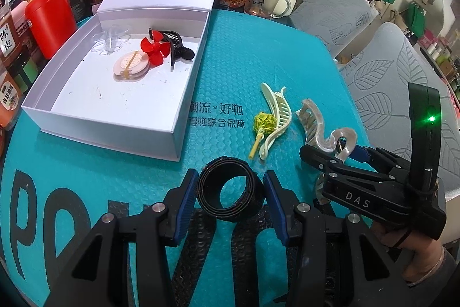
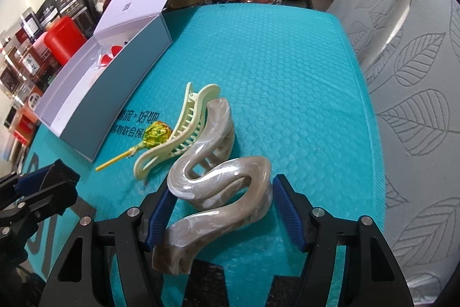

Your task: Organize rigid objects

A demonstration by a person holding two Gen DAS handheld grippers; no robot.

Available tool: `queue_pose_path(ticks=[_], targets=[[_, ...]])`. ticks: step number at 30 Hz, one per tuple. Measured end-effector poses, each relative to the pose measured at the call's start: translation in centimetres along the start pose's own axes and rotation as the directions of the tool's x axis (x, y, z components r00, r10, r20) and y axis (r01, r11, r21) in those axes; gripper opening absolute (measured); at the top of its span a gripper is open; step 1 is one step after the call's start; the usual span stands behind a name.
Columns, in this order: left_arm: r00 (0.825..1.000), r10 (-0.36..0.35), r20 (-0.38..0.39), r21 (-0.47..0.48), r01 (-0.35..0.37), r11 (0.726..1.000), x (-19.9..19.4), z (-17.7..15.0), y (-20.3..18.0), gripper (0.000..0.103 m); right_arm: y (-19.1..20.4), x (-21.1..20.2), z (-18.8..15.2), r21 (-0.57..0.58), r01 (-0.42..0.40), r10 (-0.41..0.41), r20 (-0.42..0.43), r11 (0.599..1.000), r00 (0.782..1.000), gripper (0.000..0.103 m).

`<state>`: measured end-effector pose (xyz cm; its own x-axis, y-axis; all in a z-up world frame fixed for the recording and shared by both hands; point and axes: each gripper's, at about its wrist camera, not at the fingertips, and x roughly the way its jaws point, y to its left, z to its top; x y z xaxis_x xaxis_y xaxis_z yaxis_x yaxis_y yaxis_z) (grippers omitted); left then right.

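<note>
Gripping the pearl hair clip (image 2: 244,167) in right claw (image 2: 222,186), pads apparently pressing both flanks across its curved body; probably a crosswise hold so the S-shape can't twist out. Lying near the right edge of the teal mailer (image 1: 244,62) covering the bench.

Pinching the black strap roll (image 1: 212,200) in left claw (image 1: 230,176), pads on opposite sides of the ring, at the mailer's near edge.

Just beyond: leaving cream hair clip (image 1: 277,117) and lollipop (image 1: 266,121) side by side, touching, mid-mailer, not yet sorted.

Using the open white box (image 1: 184,117) at the far left corner as the collection bin, judging by the contents: red propeller (image 1: 155,51), black hair clip (image 1: 178,46), pink disc (image 1: 130,64).
</note>
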<state>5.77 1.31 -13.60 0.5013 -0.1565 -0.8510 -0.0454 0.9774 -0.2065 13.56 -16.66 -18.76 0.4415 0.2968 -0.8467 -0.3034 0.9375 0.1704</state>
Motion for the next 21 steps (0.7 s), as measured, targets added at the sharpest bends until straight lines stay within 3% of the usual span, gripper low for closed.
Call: queue_pose_path(ticks=[21], targets=[[0.997, 0.009, 0.080, -0.020, -0.008, 1.000, -7.1, -1.6, -4.1, 0.046, -0.9, -8.6, -1.9, -0.035, -0.053, 0.055, 0.047, 0.998, 0.997, 0.067]])
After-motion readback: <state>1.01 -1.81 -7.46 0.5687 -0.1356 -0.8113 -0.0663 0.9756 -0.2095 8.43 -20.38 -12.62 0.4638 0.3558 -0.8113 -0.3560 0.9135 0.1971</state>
